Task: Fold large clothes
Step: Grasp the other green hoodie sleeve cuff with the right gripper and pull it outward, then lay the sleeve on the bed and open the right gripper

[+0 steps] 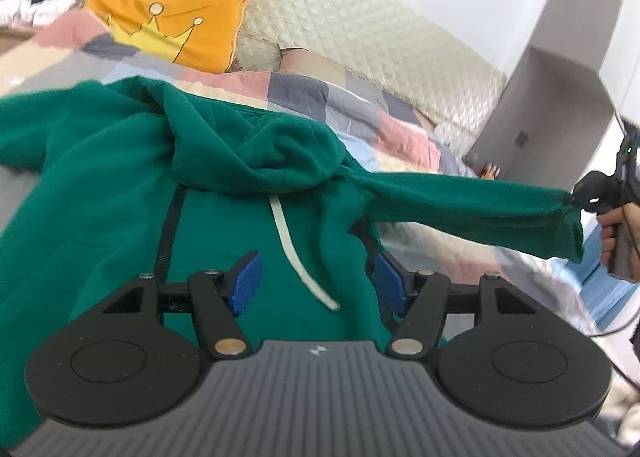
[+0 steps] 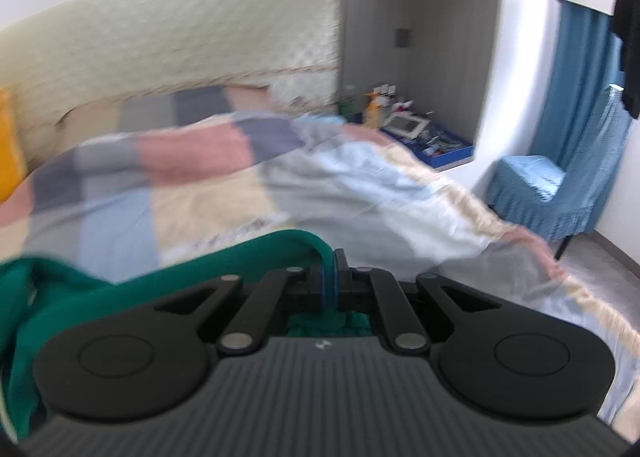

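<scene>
Now my right gripper (image 2: 329, 277) pinches the green hoodie (image 1: 120, 193) sleeve cuff (image 1: 570, 225) off the bed (image 1: 360, 105) at far right, left gripper (image 1: 316, 281) wide above its front.

Raised sleeve (image 1: 460, 205) bars right side; hood (image 1: 260, 153) bunched ahead; hoodie front (image 1: 100, 217) open.

Your hoodie (image 1: 120, 185) lies on the quilt (image 1: 320, 97), its sleeve (image 1: 460, 205) stretched out right. The pillow (image 1: 176, 29) sits far left, against the headboard (image 1: 320, 17); the chair (image 2: 552, 185) stands right of the bed.
</scene>
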Demonstrator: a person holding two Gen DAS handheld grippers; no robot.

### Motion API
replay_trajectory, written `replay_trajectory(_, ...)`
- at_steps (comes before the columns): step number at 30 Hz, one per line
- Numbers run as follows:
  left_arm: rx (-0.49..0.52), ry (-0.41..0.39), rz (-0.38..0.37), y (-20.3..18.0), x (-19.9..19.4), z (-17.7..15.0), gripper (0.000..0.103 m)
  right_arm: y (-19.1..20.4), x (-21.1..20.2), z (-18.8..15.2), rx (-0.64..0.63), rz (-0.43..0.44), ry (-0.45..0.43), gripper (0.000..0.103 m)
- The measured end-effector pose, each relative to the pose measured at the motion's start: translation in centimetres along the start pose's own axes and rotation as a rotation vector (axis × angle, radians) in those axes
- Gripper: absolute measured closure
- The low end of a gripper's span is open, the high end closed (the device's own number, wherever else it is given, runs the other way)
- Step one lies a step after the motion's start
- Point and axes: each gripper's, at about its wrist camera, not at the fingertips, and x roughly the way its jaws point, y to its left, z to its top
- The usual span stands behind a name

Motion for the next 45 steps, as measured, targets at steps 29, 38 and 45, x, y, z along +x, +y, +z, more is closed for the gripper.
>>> replay_trajectory(29, -0.013, 0.166, 0.055, 2.7, 8.2, -0.8, 0.035, 0.4, 12.7, -5.9, -0.032, -0.06, 0.067, 0.044)
replay_trajectory(38, 0.126, 0.14, 0.039, 0.0, 2.8, -1.5, 0.035, 2.8, -1.5, -8.5, -0.033, 0.227, 0.076, 0.044)
replay_trajectory(45, 0.148, 0.113, 0.054, -0.4, -1.1, -2.5, 0.035, 6.2, -11.0, -13.0, -0.151, 0.436, 0.126, 0.044)
